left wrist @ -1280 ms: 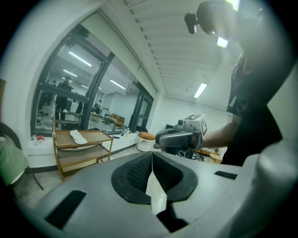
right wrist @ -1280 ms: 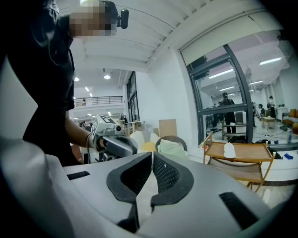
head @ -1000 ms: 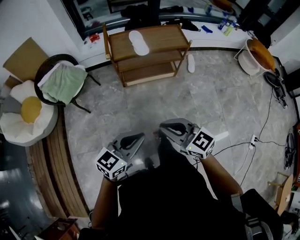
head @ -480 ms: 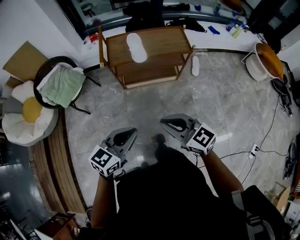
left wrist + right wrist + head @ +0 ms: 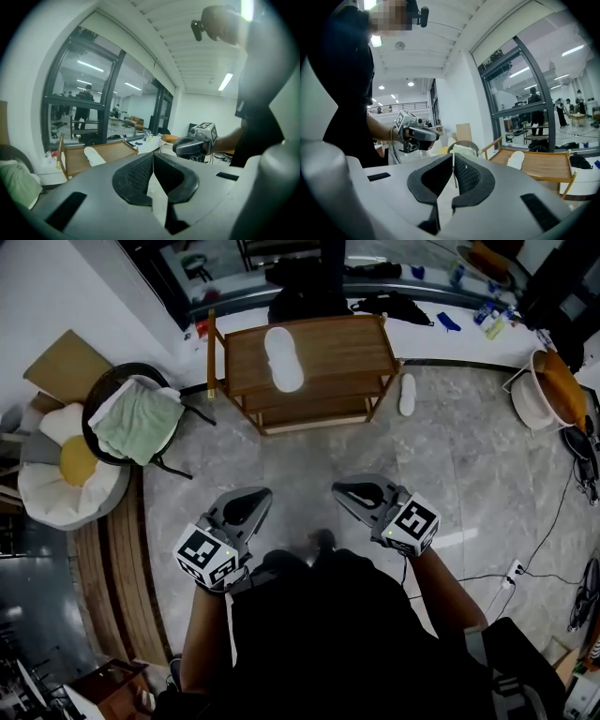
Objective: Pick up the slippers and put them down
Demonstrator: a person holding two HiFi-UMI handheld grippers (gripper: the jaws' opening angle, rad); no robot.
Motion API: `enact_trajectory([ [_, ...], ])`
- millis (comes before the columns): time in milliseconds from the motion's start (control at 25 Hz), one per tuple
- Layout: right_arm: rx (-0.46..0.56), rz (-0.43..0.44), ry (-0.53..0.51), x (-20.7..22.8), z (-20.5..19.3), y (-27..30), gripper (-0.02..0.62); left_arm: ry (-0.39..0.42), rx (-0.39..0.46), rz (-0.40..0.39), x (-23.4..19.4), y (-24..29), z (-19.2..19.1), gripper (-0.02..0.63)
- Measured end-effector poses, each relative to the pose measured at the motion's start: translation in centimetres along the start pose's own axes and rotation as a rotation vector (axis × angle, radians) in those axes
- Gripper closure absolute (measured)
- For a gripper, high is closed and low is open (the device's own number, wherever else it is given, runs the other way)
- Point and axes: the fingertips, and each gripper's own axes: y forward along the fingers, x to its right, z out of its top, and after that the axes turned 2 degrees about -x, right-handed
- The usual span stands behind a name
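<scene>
Up on the top shelf, head view: one white slipper (image 5: pixel 283 357) lies flat on the wooden rack (image 5: pixel 347 338).
Floor, head view: a second slipper (image 5: pixel 407 394) lies on the grey floor (image 5: pixel 309 456), just beside the rack's right leg.
Chair, head view: a round chair (image 5: pixel 105 381) with a green cloth (image 5: pixel 139 418) on it stands to the left of the rack.
Tongs, head view: the left tongs (image 5: pixel 262 495) and the right tongs (image 5: pixel 339 490) are side by side over the floor. They are well apart from the rack and point toward it.
Left gripper view: the tips of the left tongs are pressed together with nothing between them. The rack with its slipper shows far ahead on the left.
Right gripper view: the tips of the right tongs are pressed together too and hold nothing. The rack and its slipper show ahead on the right.
</scene>
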Motion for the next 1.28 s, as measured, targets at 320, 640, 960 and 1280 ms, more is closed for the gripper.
enact_trajectory([
  [320, 0.036, 0.009, 0.035, 2.8, 1.4, 2.6, 0.572, 0.015, 0.013, 0.013, -4.4, 1.1, 1.6, 0.594],
  [640, 0.001, -0.009, 0.033, 7.0, 2.2, 7.2, 0.572, 0.004, 0.017, -0.023, -11.5, 2.8, 1.9, 0.594],
  [960, -0.038, -0.043, 0.069, 13.0, 4.4, 14.9, 0.572, -0.011, 0.012, -0.083, -21.5, 4.5, 3.8, 0.594],
  [1280, 0.119, -0.064, 0.259, 19.0, 7.3, 19.2, 0.572, -0.066, 0.026, -0.151, -28.6, 6.9, 4.8, 0.594],
])
